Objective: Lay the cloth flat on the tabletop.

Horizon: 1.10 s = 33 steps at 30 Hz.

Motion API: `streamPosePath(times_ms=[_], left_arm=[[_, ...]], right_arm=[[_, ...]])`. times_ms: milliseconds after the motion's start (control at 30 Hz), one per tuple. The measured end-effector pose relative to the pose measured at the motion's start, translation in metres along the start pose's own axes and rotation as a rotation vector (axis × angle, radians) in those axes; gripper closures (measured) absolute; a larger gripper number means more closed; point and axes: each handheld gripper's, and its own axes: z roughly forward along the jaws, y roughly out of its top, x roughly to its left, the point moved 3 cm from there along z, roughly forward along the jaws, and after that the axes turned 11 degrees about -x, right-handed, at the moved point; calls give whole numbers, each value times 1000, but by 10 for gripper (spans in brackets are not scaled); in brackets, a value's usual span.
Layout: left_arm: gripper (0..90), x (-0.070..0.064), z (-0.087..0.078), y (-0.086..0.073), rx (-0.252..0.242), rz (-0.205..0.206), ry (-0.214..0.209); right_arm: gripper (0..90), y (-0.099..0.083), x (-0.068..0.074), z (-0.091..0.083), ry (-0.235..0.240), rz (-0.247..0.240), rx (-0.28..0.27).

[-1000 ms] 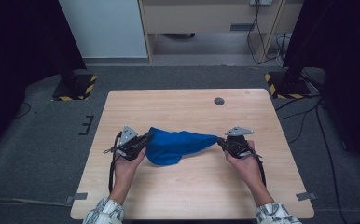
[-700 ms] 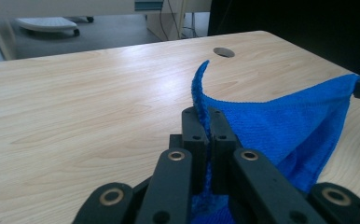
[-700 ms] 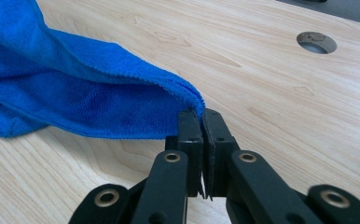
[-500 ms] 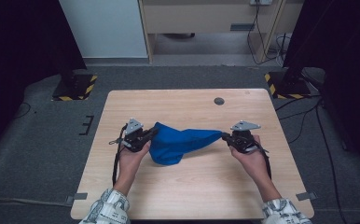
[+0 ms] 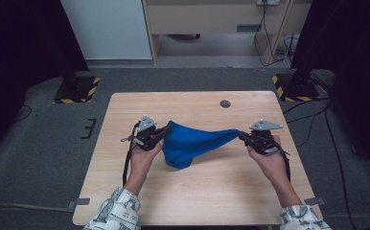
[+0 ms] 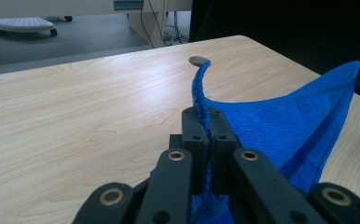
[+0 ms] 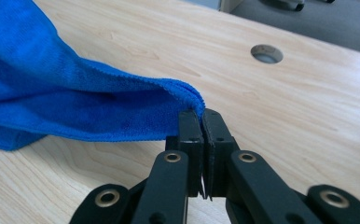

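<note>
Wooden table (image 5: 192,191) beneath blue cloth (image 5: 192,143) (sagging) pinched by both grippers.

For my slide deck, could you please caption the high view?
Left tongs and right tongs hold a blue cloth stretched between them above the wooden table.

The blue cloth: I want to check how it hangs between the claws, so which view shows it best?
The high view: the whole blue cloth stretches between the left claw and right claw, sagging onto the table. The left gripper view shows one pinched edge and a slanting panel; the right gripper view shows the other pinched corner.
</note>
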Motion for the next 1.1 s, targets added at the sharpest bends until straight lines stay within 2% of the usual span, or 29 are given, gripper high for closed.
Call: streamPosePath(times_ms=[267,300,567,800,1100], left_arm=[[882,-2,-6,12,-3,8,13],[882,-3,-9,17,-11,15,11],[882,-9,-15,36,-38,33,2],[882,-10,-18,48,-57,36,-6],[882,-17,-29,64,-94,48,-22]], right_arm=[[881,23,-2,-15,-5,-1,-44],[880,31,-2,-20,-6,-11,-56],[881,54,0,-34,-7,-27,-98],[881,62,-1,-36,-10,-35,-111],[881,76,1,-50,-7,-37,-158]])
